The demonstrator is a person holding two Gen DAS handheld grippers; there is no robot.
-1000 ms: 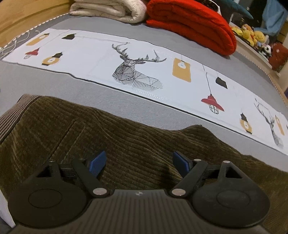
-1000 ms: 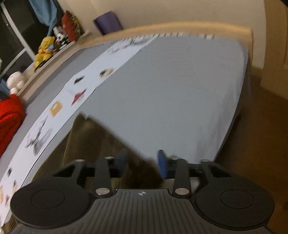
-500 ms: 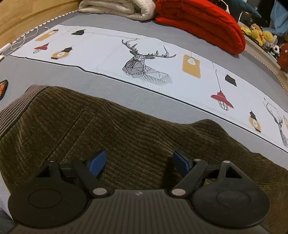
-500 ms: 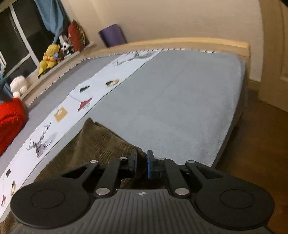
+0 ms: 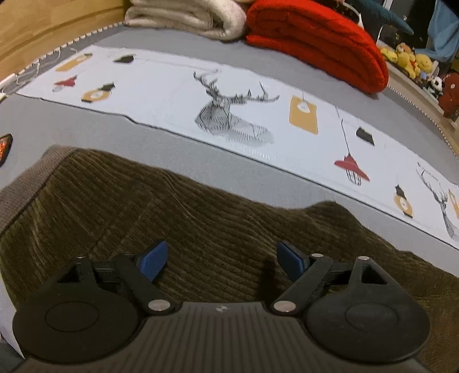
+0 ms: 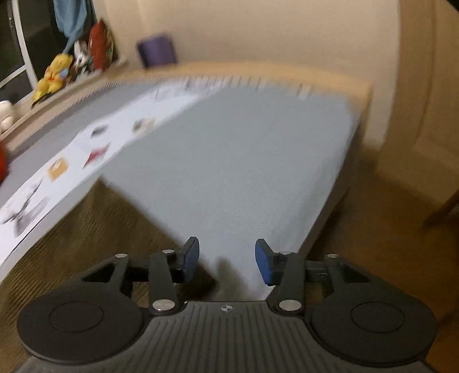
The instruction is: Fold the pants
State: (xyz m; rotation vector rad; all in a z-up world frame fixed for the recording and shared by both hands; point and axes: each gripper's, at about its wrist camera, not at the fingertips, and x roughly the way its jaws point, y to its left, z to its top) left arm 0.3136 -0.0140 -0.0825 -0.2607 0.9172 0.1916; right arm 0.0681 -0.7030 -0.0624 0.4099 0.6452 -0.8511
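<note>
Two grippers hang over a bed (image 6: 229,160) whose grey sheet lies bare and flat toward the far wooden frame and the right edge, where brown floor (image 6: 373,229) begins. The corduroy pants (image 5: 178,229), olive-brown and ribbed, lie spread on the near part of the bed, their paler waistband (image 5: 25,186) at the left, their far edge rumpled into a low hump. Beyond them runs a white printed strip (image 5: 172,94) with stags and lamps; a red folded blanket (image 5: 315,40) and a cream one (image 5: 186,17) sit far off by the headboard.

The left gripper (image 5: 221,261) has its blue fingers spread wide and widening, over the cloth, nothing pinched. The right gripper (image 6: 226,258), blurred, is opening too, fingers apart above the pants' right edge (image 6: 94,235) and grey sheet, empty between them.
</note>
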